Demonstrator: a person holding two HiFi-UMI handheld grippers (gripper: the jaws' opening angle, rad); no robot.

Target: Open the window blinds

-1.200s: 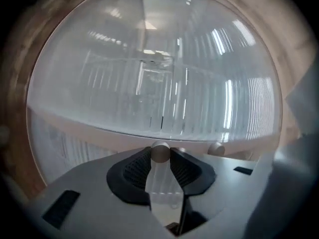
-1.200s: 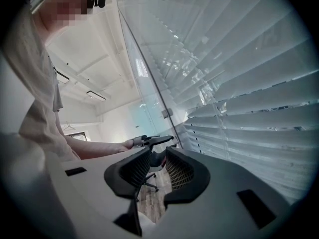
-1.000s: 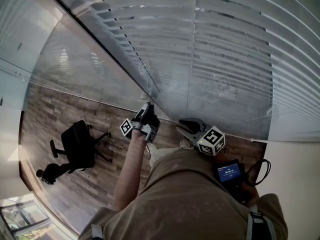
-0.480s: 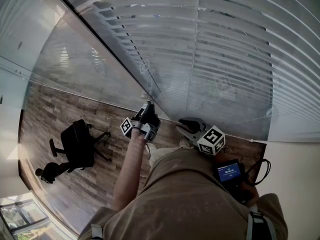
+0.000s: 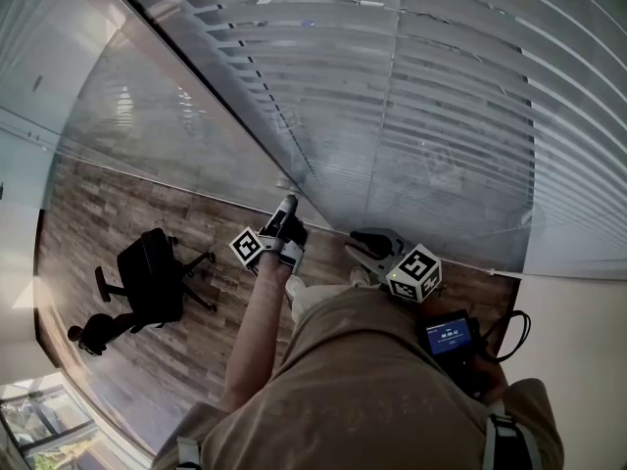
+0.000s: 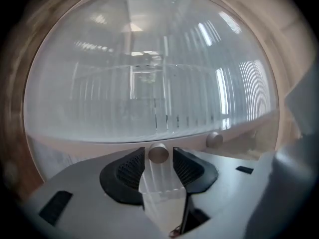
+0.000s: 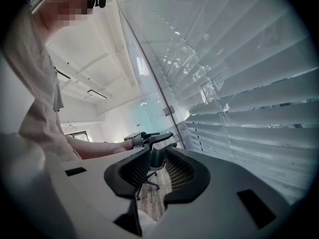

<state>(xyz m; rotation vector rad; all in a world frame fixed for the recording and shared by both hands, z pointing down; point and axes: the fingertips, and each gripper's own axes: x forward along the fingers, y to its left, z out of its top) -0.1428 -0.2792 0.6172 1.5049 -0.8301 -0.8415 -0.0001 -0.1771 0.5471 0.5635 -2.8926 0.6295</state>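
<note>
Head view, tilt wand [image 5: 288,202] barely discernible

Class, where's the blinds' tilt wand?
Centre of the left gripper view: the clear wand stands between the jaws of the left hand-held gripper, which have just been opening.

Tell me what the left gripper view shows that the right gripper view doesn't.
Only the left gripper view shows the clear rod lying between the jaws of the left gripper, which have just been opening. Only the right gripper view shows the right gripper, open and empty, plus the person's arm, an office chair and the wood floor. Both views show the blinds.
</note>
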